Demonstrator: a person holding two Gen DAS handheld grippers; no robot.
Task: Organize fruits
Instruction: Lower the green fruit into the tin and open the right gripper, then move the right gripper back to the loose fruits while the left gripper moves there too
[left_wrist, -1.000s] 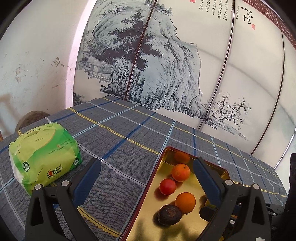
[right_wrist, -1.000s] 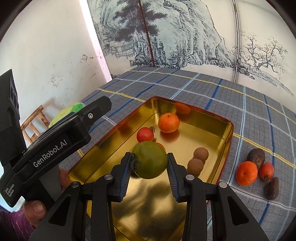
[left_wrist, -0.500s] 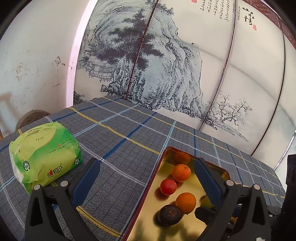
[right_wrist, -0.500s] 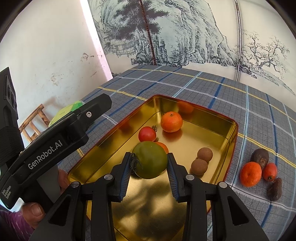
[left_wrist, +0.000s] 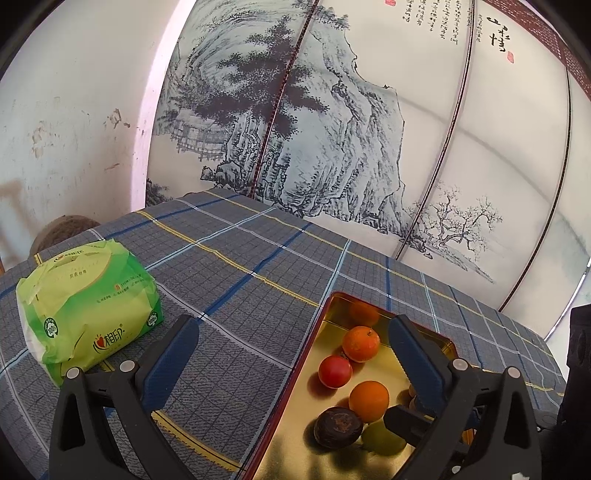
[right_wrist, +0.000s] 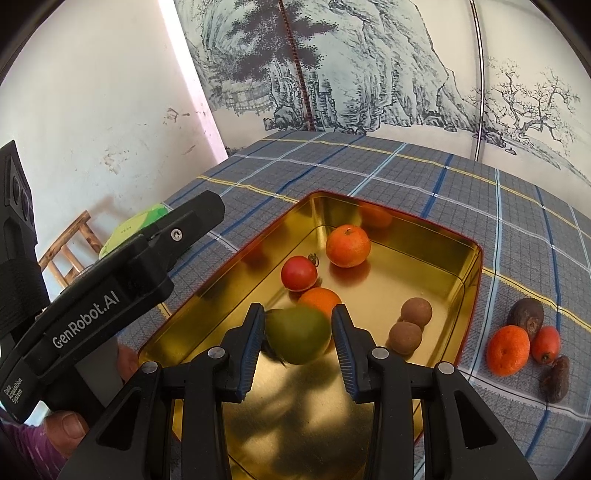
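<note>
R gripper over the gold tray, jaws either side of a blurred green fruit; can't tell if pads press it; L gripper jaws wide open, nothing between, by tray's left rim; tray has oranges, red tomato, two brown fruits; more fruit on cloth right of tray; green tissue pack far left.

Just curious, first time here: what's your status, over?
Left tongs open, empty. Right tongs gripping round green fruit over gold metal tray. Nothing in the way.
</note>
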